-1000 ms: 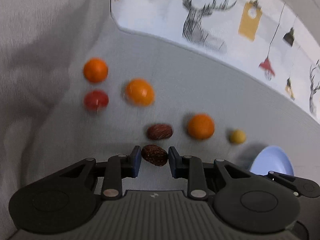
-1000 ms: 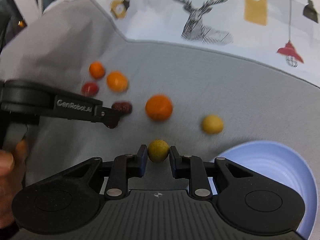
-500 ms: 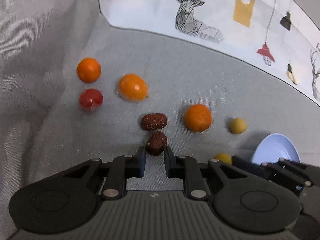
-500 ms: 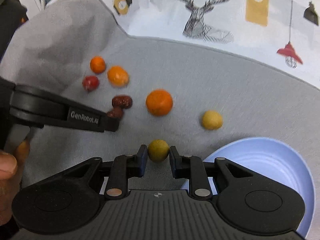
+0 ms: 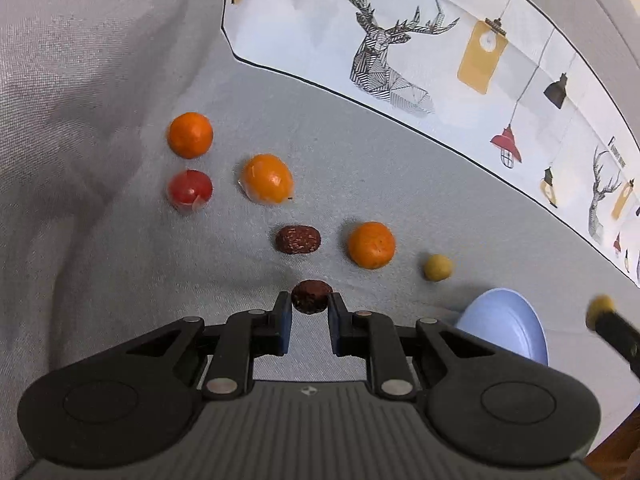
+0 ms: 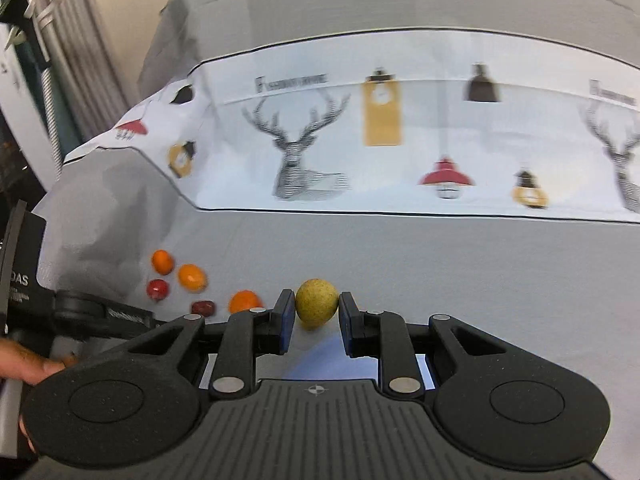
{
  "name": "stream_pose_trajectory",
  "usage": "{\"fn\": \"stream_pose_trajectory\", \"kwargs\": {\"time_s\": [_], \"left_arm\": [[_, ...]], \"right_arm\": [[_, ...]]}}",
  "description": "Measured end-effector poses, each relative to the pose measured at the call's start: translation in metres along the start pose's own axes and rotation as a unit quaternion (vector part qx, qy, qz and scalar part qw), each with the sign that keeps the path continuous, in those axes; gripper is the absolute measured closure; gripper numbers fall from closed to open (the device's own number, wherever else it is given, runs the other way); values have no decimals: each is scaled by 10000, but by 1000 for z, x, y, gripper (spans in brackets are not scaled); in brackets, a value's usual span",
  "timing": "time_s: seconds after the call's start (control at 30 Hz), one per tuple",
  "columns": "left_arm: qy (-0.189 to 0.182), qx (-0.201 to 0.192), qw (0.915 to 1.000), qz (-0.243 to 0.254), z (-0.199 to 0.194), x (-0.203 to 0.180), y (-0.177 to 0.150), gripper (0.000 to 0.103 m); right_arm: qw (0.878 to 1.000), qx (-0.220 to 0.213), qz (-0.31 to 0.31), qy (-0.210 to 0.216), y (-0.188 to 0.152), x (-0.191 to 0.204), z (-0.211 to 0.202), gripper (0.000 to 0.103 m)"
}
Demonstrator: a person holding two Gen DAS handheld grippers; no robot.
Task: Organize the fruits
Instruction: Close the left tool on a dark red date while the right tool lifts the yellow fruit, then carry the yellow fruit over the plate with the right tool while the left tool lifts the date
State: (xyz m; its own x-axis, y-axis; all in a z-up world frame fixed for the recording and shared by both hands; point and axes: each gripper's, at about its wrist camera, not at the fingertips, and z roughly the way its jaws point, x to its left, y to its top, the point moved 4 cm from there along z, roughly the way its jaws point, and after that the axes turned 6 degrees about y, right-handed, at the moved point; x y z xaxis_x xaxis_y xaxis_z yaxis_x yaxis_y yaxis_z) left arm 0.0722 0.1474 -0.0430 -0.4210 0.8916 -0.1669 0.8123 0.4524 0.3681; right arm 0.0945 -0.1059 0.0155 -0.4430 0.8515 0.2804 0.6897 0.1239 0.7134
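Two grippers each pinch a fruit: the right gripper clamps a round yellow-green fruit seemingly just above the pale blue plate; the left gripper clamps a wrinkled brown date, plate to its right.

Grey cloth spread over whole surface, creased and bunched at left. White printed panel across far side, black line along edge. Printed there: geometric deer heads, yellow tags, red hanging lamps, black lamps, small lettering. Far left in right wrist view: pale ribbed vertical panel, dark furniture edge, blurred.
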Motion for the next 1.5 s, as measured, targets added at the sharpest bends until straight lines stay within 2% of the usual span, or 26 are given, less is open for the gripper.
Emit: {"fn": "stream_pose_trajectory", "kwargs": {"time_s": [0.1, 0.23, 0.33, 0.4, 0.57, 0.67, 0.77, 0.83, 0.87, 1.07, 1.23, 1.5], "left_arm": [[-1, 119, 9999, 55, 4, -2, -5, 82], [207, 614, 9970, 415, 23, -10, -19, 82], [223, 721, 9957, 537, 29, -15, -21, 73], [308, 664, 9953, 631, 30, -17, -20, 69], [422, 585, 9940, 817, 33, -24, -19, 69], [481, 596, 9925, 953, 35, -29, -20, 69], [504, 627, 9916, 1011, 37, -31, -22, 69], [564, 614, 9900, 1137, 40, -36, -23, 71], [578, 597, 9890, 1220, 40, -38, -23, 77], [757, 303, 9814, 1735, 37, -54, -26, 78], [770, 178, 9785, 1903, 36, -61, -26, 78], [757, 142, 9783, 1922, 36, -62, -28, 78]], "right_arm": [[9997, 106, 172, -158, -20, -17, -4, 78], [9985, 352, 303, -300, -39, -33, 1, 78], [9986, 356, 181, -358, -44, -39, -2, 78], [9983, 383, 208, -390, -47, -46, -3, 78], [9963, 589, 431, -457, -55, -60, 9, 78], [9978, 480, 246, -377, -51, -55, 8, 78], [9974, 559, 281, -344, -52, -55, 12, 78], [9975, 574, 255, -331, -50, -55, 14, 78], [9975, 580, 241, -329, -50, -54, 15, 78], [9972, 630, 241, -333, -50, -54, 16, 78], [9968, 666, 216, -379, -51, -55, 18, 78], [9967, 694, 173, -392, -52, -54, 20, 78]]}}
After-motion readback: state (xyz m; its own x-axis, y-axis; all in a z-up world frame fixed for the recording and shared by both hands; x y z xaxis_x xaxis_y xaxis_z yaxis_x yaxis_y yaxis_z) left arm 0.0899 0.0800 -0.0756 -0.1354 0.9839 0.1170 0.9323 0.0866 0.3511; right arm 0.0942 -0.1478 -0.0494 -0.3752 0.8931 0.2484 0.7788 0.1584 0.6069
